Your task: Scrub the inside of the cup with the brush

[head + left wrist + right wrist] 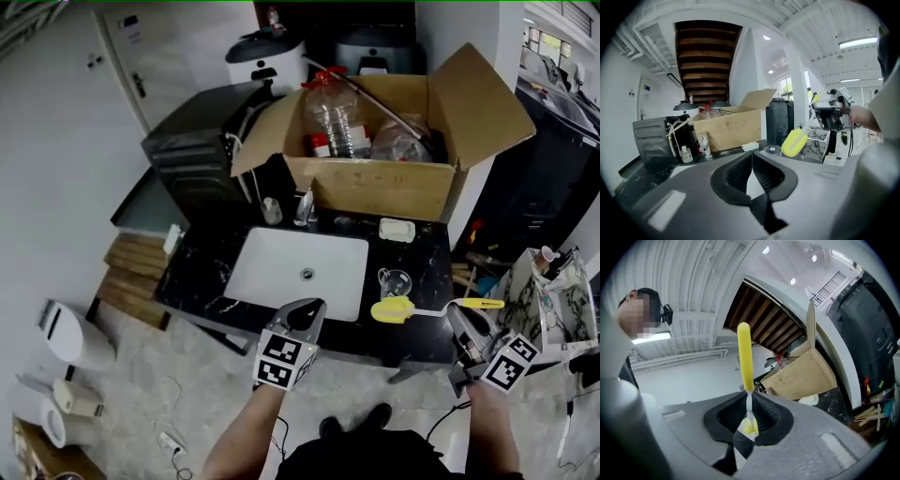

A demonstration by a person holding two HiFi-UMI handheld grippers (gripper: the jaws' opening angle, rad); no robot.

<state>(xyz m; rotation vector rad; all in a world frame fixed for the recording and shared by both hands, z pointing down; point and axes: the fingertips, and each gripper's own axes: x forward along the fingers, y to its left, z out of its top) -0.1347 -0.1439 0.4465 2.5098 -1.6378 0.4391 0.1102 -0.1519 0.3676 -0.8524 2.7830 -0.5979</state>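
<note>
A clear glass cup (395, 280) stands on the black counter to the right of the sink; the left gripper view has the cup (773, 150) beyond the jaws. My right gripper (466, 323) is shut on the brush (392, 309), whose yellow sponge head hangs just in front of the cup. In the right gripper view, the jaws (748, 404) pinch the white stem, and the brush (744, 357) points up. My left gripper (305, 314) hovers over the sink's front edge. It is shut (751, 154) with nothing between its pads. The brush head (794, 142) shows beside the cup.
A white sink (300, 267) sits in the black marble counter (202, 272). Behind it are a faucet (303, 208), a small bottle (271, 211), a soap dish (397, 229) and an open cardboard box (375, 178) holding plastic bottles. A cluttered rack (548, 291) stands to the right.
</note>
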